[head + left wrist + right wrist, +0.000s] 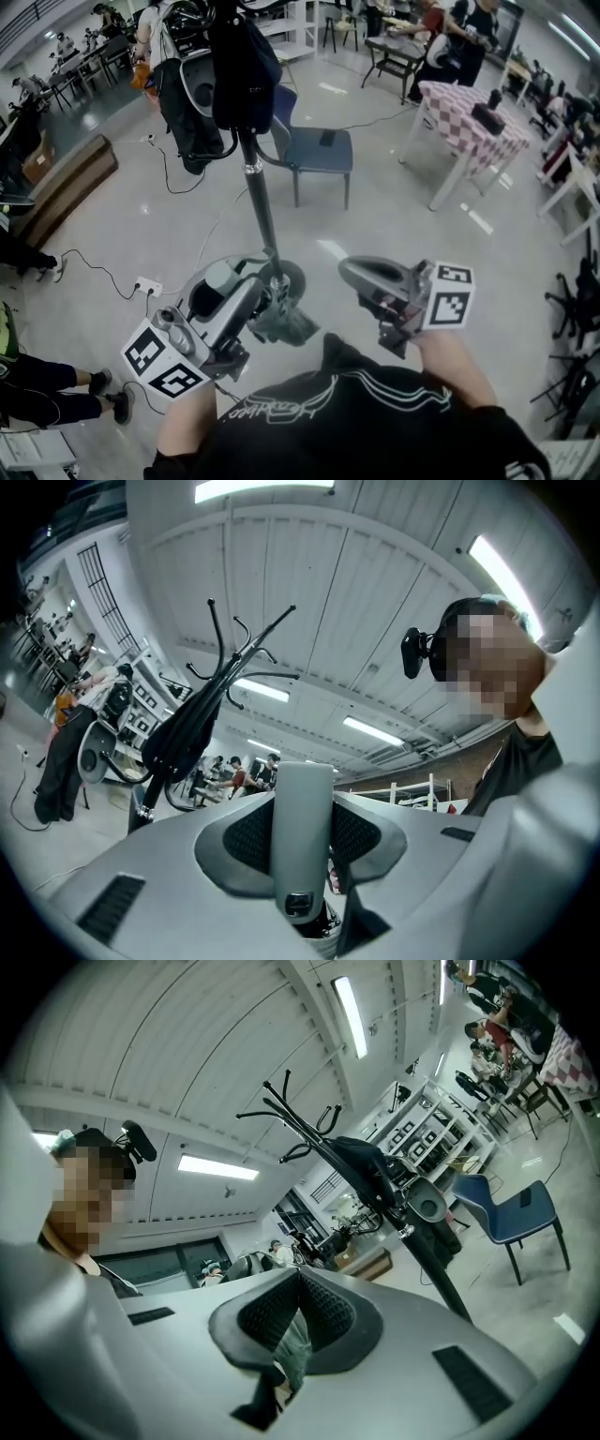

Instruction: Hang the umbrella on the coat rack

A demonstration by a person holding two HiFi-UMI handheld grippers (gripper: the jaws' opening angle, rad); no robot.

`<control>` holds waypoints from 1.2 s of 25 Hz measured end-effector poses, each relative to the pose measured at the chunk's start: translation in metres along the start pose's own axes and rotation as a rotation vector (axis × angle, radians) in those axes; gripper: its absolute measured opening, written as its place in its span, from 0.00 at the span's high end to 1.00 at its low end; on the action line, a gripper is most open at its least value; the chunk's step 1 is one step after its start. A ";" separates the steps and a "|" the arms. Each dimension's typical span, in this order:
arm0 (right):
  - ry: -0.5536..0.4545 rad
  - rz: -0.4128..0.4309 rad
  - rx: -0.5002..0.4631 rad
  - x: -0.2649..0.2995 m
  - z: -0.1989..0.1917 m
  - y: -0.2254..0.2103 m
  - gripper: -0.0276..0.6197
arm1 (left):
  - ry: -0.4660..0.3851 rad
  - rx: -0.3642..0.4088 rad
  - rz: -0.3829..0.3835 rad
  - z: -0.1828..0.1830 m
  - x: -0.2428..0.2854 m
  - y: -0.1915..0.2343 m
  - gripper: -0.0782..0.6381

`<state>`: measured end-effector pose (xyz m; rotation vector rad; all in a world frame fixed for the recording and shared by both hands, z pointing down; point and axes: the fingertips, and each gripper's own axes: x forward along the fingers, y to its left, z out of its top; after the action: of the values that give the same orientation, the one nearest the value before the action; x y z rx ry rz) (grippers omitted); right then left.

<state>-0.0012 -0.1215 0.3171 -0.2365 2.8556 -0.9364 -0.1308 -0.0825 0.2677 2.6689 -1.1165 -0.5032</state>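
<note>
The coat rack's pole (261,206) rises from a round base (292,281) right in front of me, and its hooks (234,639) branch out at the top. A black bundle (242,66) and a dark jacket (186,117) hang from it. My left gripper (265,298) is beside the base. Its pads press on an upright pale grey handle (302,808) with a small square button, apparently the umbrella's. Something dark and folded (314,928) shows below it. My right gripper (358,274) is level with the left one, to the right of the base. It is shut and holds nothing (298,1312).
A blue chair (314,145) stands just behind the rack. A table with a checked cloth (464,117) is at the back right. A power strip with cables (148,284) lies on the floor to the left, near a wooden bench (61,192) and someone's feet (103,394).
</note>
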 end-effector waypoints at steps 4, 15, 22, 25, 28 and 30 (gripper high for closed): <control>0.018 0.054 0.039 0.011 0.004 -0.019 0.94 | 0.006 0.008 0.020 -0.002 0.011 0.008 0.69; 0.041 0.191 0.091 0.038 0.037 -0.059 0.93 | 0.041 0.034 -0.027 0.001 0.055 0.026 0.69; 0.074 0.255 0.109 0.053 0.042 -0.075 0.82 | 0.065 0.058 -0.118 -0.001 0.072 0.026 0.69; 0.082 0.308 0.158 0.057 0.040 -0.081 0.74 | 0.082 0.067 -0.167 -0.003 0.079 0.021 0.69; 0.102 0.385 0.242 0.061 0.038 -0.085 0.73 | 0.098 0.057 -0.204 -0.008 0.085 0.021 0.69; 0.126 0.448 0.308 0.063 0.034 -0.085 0.73 | 0.109 0.053 -0.223 -0.011 0.088 0.019 0.69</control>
<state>-0.0482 -0.2204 0.3354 0.4862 2.6368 -1.2915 -0.0813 -0.1584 0.2637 2.8447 -0.8192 -0.3639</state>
